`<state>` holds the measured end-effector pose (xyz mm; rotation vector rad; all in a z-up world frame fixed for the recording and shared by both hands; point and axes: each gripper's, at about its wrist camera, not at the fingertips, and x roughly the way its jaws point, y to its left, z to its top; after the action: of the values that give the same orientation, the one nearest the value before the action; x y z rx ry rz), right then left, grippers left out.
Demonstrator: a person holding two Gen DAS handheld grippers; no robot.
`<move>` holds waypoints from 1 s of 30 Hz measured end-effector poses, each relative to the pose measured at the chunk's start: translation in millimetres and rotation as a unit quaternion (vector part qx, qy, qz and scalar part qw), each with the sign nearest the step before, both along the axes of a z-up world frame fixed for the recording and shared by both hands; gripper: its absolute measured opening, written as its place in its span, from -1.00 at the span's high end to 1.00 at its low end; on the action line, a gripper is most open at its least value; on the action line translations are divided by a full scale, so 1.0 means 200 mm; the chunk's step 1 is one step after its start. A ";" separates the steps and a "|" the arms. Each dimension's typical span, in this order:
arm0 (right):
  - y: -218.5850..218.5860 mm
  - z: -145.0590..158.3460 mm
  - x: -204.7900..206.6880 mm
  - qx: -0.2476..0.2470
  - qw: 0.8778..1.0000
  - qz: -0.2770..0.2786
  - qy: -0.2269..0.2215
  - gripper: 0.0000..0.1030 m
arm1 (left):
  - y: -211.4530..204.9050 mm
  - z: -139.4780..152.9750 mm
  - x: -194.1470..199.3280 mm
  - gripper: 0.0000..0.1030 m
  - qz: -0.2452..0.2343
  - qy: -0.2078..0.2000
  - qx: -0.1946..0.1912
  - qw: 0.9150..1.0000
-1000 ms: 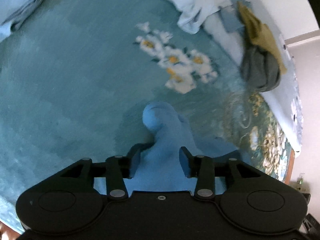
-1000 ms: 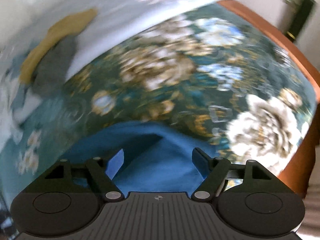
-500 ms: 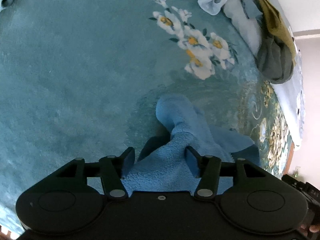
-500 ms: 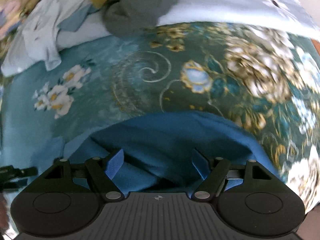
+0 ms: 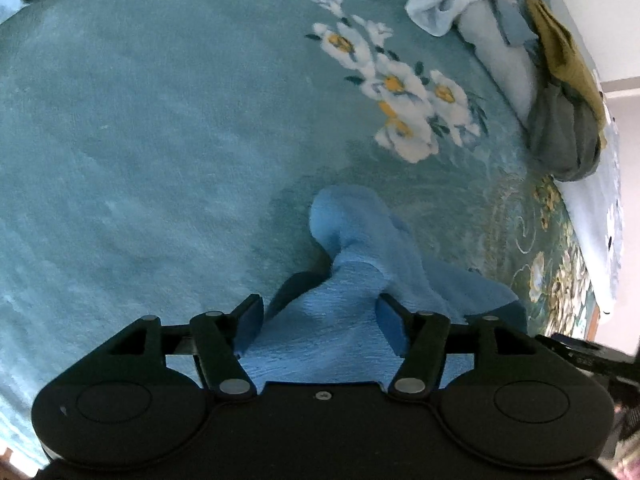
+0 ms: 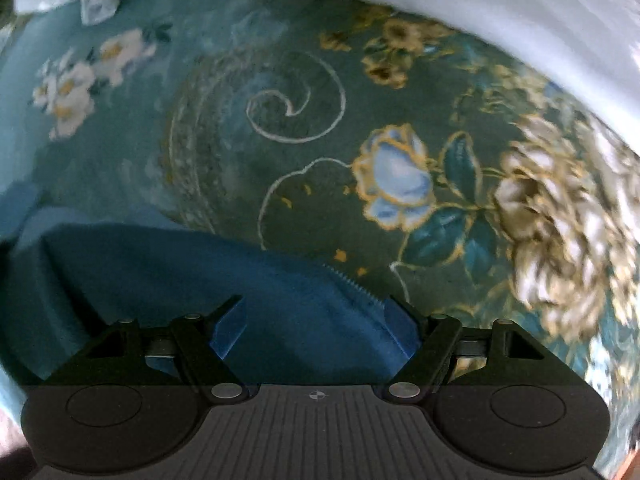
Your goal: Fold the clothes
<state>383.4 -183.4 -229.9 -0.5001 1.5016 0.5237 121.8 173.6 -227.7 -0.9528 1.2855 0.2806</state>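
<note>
A blue fleece garment lies bunched on the teal floral blanket. My left gripper is open, its fingers apart on either side of a raised fold of the garment. In the right wrist view the same garment lies flatter, with a zipper edge showing. My right gripper is open just above it, its fingers spread wide over the cloth.
A heap of other clothes lies at the far edge: a pale blue piece, an olive-yellow one and a dark grey one. A white sheet borders the blanket. The wooden bed edge shows at the right.
Both grippers have swung over the garment. The left gripper's fingers have spread wider around the fold. The right view turned left and lower, towards the zipper edge.
</note>
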 end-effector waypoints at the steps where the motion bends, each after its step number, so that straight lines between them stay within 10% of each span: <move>1: 0.00 -0.03 0.01 0.007 1.000 0.010 0.008 -0.44 | -0.01 0.00 0.01 -0.22 -0.004 0.000 0.003 1.000; 16: 0.29 -0.05 -0.10 0.148 0.954 0.250 0.073 -0.44 | -0.08 -0.04 0.19 -0.30 -0.017 0.014 0.018 1.000; 30: 0.36 0.14 -0.16 0.207 0.931 0.290 0.072 -0.44 | -0.14 0.00 0.16 -0.29 0.007 0.007 0.034 0.999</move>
<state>351.7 -111.4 -201.4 -0.5771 1.3143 1.3356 153.4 146.3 -228.6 -0.9043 1.2739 0.3400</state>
